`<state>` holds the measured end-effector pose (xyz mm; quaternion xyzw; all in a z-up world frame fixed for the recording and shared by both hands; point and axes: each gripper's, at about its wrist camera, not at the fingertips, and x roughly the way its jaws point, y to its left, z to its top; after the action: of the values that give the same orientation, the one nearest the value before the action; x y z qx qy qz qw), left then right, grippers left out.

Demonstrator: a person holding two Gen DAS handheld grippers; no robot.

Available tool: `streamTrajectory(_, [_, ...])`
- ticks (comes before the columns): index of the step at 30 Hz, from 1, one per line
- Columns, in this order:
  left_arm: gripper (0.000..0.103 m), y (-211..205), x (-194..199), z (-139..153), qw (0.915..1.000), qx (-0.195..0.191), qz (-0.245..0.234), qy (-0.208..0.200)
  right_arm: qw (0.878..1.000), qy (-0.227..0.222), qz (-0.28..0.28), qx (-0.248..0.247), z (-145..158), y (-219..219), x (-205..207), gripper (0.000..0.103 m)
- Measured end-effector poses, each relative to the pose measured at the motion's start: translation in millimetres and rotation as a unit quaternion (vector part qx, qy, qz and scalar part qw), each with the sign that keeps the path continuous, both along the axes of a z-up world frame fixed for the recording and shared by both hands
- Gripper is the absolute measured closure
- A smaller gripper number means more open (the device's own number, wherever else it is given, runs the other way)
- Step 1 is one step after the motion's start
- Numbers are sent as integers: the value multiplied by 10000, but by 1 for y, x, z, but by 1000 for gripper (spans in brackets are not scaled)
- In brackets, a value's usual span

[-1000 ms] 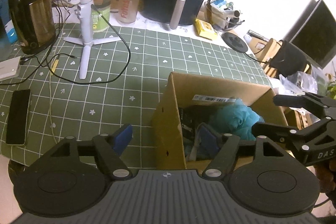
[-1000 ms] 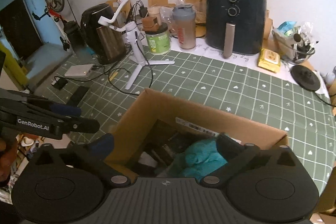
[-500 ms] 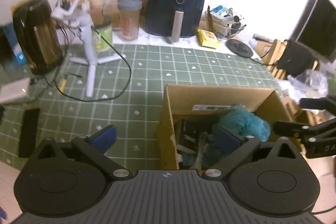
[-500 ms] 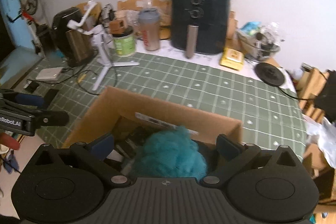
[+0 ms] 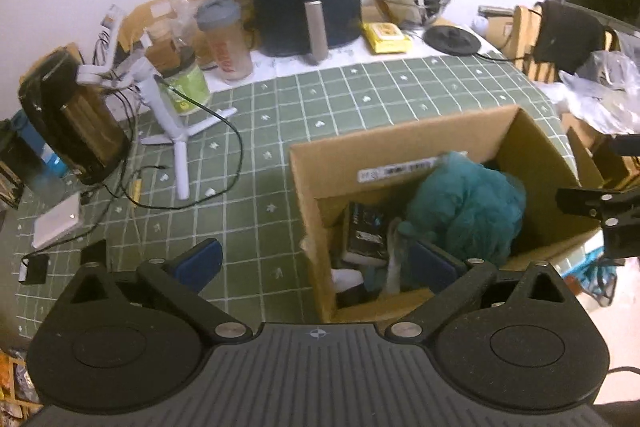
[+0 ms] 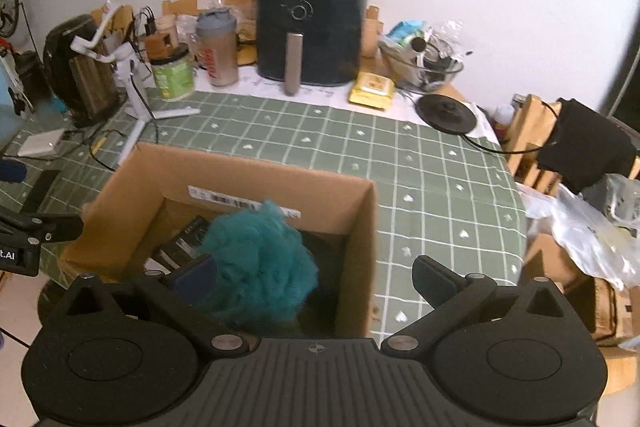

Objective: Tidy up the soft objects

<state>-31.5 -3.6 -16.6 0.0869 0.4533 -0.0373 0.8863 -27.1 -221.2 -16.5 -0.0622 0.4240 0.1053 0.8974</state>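
A teal fluffy soft object (image 5: 468,205) lies in an open cardboard box (image 5: 400,151) on the green checked tablecloth, beside a dark packet (image 5: 364,231). It also shows in the right wrist view (image 6: 260,263), inside the box (image 6: 240,171). My left gripper (image 5: 316,267) is open and empty at the box's near left corner, its right finger over the box. My right gripper (image 6: 316,277) is open and empty over the box's near right side, the teal object just past its left finger. The other gripper's tip shows at each view's edge.
A black air fryer (image 6: 312,31), shaker bottle (image 6: 218,47), green jar (image 6: 172,73), white tripod gimbal (image 5: 168,111), dark kettle (image 5: 68,123) and cables stand at the back and left. A phone (image 6: 40,189) lies left. Chairs and bags (image 6: 580,219) crowd the right.
Both grippers have pulled back and up from the box, open throughout. The right view has swung rightward; the teal object now sits looser and higher in the box.
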Motion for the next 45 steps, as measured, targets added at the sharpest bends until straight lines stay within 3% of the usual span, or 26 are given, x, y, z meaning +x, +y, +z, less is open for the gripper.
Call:
streamTrajectory(14, [0, -13, 4, -4, 9982, -98, 133, 579, 9989, 216, -392, 138, -1, -18, -1, 0])
streamTrajectory(22, [0, -10, 6, -13, 9935, -233, 255, 1080, 9965, 751, -314, 168, -2, -14, 3, 0])
streamTrajectory(29, [0, -9, 6, -19, 9894, -346, 346, 1367, 9920, 1209, -349, -89, -13, -12, 5, 0])
streamTrajectory(45, [0, -6, 5, -26, 9857, -417, 412, 1578, 9870, 1585, -258, -65, -25, -7, 6, 0])
